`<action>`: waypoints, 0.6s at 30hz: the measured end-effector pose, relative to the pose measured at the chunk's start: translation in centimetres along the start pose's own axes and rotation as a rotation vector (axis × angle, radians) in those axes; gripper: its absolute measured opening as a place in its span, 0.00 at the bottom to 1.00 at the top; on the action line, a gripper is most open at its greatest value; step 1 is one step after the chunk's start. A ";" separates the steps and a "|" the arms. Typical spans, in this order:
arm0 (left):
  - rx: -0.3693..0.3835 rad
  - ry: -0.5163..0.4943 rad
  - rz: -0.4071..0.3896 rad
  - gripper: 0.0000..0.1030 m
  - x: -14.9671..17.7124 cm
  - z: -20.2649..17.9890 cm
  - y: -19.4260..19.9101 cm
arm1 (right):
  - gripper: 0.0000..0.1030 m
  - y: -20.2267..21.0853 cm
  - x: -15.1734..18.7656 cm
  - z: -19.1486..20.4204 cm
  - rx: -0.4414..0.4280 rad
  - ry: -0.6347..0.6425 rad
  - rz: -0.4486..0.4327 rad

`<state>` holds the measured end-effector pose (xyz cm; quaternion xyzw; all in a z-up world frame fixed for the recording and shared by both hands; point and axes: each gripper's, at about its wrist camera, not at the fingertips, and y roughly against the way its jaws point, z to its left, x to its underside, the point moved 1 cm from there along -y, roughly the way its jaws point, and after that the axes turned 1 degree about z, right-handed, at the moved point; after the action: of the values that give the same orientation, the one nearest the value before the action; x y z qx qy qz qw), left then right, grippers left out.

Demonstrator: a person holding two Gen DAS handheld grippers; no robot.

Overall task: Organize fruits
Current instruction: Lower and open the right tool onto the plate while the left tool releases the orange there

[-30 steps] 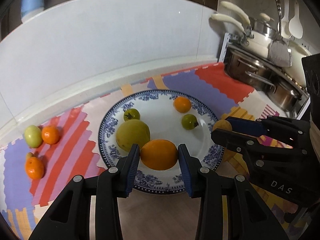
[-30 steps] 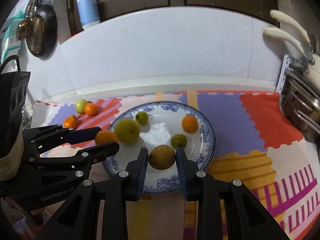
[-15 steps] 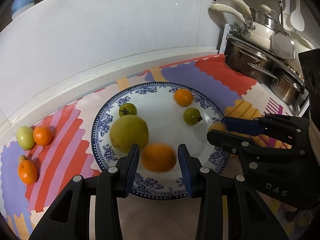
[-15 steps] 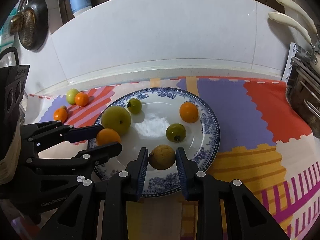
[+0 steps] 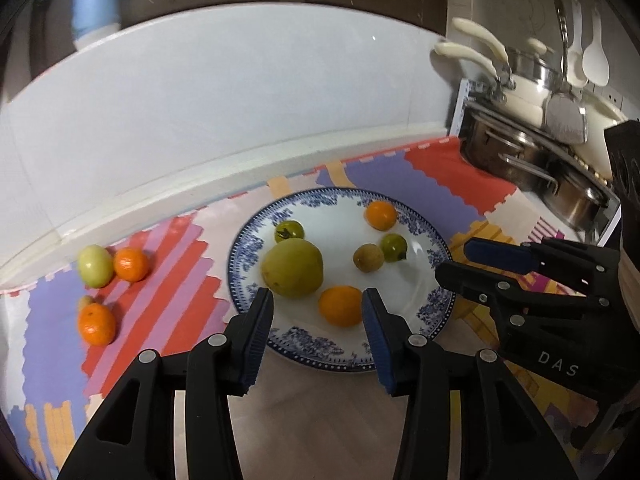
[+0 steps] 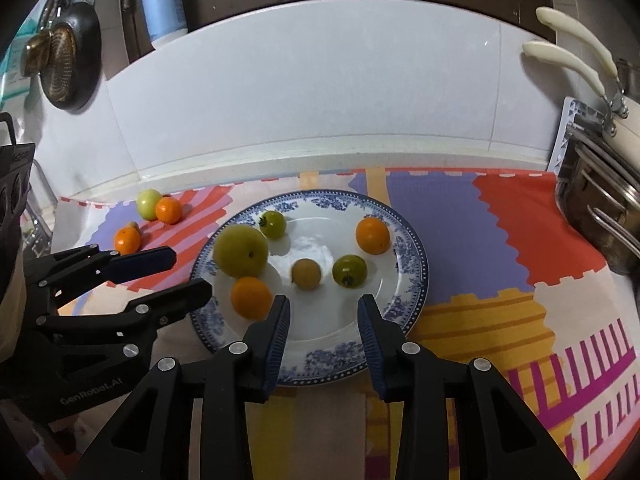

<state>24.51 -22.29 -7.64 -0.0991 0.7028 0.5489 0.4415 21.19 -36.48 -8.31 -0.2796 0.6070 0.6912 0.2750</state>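
A blue-and-white plate [image 5: 438, 304] [image 6: 412, 264] holds several fruits: a large green one [image 5: 292, 267] [image 6: 240, 251], an orange [image 5: 340, 306] [image 6: 251, 297], a small brownish fruit [image 5: 368, 257] [image 6: 306, 274], two small green tomatoes [image 5: 394, 247] [image 6: 350, 271] and a second orange [image 5: 381, 215] [image 6: 372, 235]. My left gripper [image 5: 318, 316] is open and empty, just behind the near orange. My right gripper [image 6: 323, 316] is open and empty, just behind the brownish fruit. Each gripper shows in the other's view [image 5: 476, 260] [image 6: 180, 276].
On the colourful mat left of the plate lie a green fruit [image 5: 95, 266] [image 6: 147, 203] and two oranges [image 5: 131, 265] [image 5: 97, 324]. Stacked steel pans [image 5: 532, 168] stand at the right. A white tiled wall [image 6: 320, 96] runs behind.
Both grippers opened and let go of their fruits on the plate: the left released the orange, the right the brownish fruit. Both pulled back slightly.
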 end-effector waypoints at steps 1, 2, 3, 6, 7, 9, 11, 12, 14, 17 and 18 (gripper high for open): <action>-0.009 0.005 -0.010 0.44 0.0 0.1 0.6 | 0.35 0.4 0.0 0.2 -0.002 -0.001 -0.006; -0.013 0.008 -0.017 0.44 0.0 0.1 1.1 | 0.35 0.8 -0.1 0.4 -0.003 -0.001 -0.014; -0.018 0.017 -0.029 0.47 0.0 0.3 1.8 | 0.35 1.2 -0.1 0.7 -0.003 0.000 -0.023; -0.038 0.041 -0.058 0.53 0.1 0.9 3.6 | 0.35 2.5 -0.4 1.6 -0.006 0.013 -0.047; -0.042 0.046 -0.067 0.55 0.2 1.0 4.0 | 0.35 2.9 -0.4 1.9 -0.007 0.017 -0.054; -0.068 0.061 -0.088 0.63 0.4 1.5 5.4 | 0.35 3.8 -0.5 2.7 -0.007 0.031 -0.073; -0.080 0.070 -0.106 0.63 0.7 1.9 6.5 | 0.35 4.6 -0.6 3.6 -0.009 0.045 -0.095; -0.089 0.073 -0.112 0.64 0.9 2.1 7.0 | 0.39 5.0 -0.7 4.0 -0.009 0.049 -0.102; -0.115 0.083 -0.126 0.66 1.3 2.7 8.2 | 0.45 5.7 -0.7 4.7 -0.009 0.056 -0.122; -0.141 0.102 -0.144 0.68 2.0 3.8 10.0 | 0.45 6.5 -0.8 6.3 -0.012 0.080 -0.142; -0.151 0.110 -0.150 0.69 2.3 4.3 10.7 | 0.45 6.6 -0.8 6.8 -0.015 0.084 -0.145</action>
<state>18.67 -13.77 -2.00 -0.2142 0.6731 0.5596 0.4334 16.60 -30.50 -2.48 -0.3536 0.5910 0.6618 0.2963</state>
